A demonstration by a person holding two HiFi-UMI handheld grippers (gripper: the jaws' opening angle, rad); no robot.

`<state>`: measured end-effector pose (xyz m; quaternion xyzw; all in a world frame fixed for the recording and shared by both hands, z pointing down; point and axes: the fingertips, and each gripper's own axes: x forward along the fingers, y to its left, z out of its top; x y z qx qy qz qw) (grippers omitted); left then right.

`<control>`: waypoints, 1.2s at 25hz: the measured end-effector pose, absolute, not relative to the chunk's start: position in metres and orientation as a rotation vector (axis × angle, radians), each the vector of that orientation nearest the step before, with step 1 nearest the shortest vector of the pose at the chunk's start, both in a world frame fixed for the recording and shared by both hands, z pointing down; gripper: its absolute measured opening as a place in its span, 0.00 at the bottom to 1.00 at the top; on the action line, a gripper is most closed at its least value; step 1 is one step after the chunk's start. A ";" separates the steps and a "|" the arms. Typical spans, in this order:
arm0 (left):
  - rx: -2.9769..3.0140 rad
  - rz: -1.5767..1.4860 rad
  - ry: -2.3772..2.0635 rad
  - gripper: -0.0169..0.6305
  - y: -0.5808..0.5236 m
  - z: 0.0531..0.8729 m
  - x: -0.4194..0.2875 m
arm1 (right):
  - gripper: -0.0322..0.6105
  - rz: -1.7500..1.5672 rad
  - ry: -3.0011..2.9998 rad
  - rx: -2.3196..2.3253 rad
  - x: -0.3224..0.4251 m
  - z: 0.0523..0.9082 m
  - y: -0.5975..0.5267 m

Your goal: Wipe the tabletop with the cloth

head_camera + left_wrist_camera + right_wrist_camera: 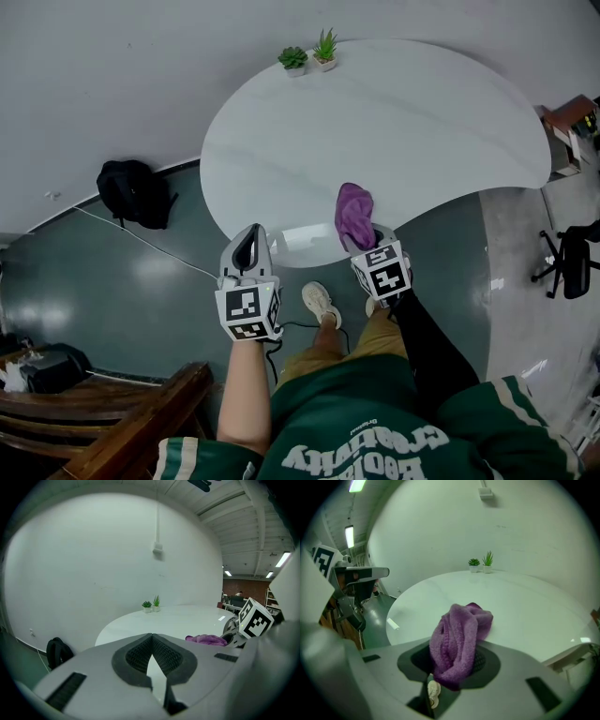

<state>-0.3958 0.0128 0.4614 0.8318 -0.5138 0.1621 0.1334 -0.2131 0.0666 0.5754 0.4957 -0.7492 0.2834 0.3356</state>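
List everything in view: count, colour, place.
table: 1, white, centre, against the wall
cloth: 1, purple, bunched at the table's near edge
low plant: 1, green, table's far edge
spiky plant: 1, green, beside the low plant
backpack: 1, black, floor left of the table
office chair: 1, black, floor at far right
wooden furniture: 1, brown, lower left
shoe: 1 plainly seen, white, floor under the table's edge
left tongs: 1, grey, shut, empty
right tongs: 1, grey, shut on the cloth
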 end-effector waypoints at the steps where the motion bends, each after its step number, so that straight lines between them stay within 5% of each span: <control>1: 2.407 0.466 -1.499 0.03 0.014 0.461 -0.400 | 0.26 0.739 -1.958 1.280 -0.218 0.576 0.067; 30: 2.185 0.429 -1.788 0.03 0.059 0.454 -0.525 | 0.26 0.605 -2.088 0.929 -0.371 0.577 0.067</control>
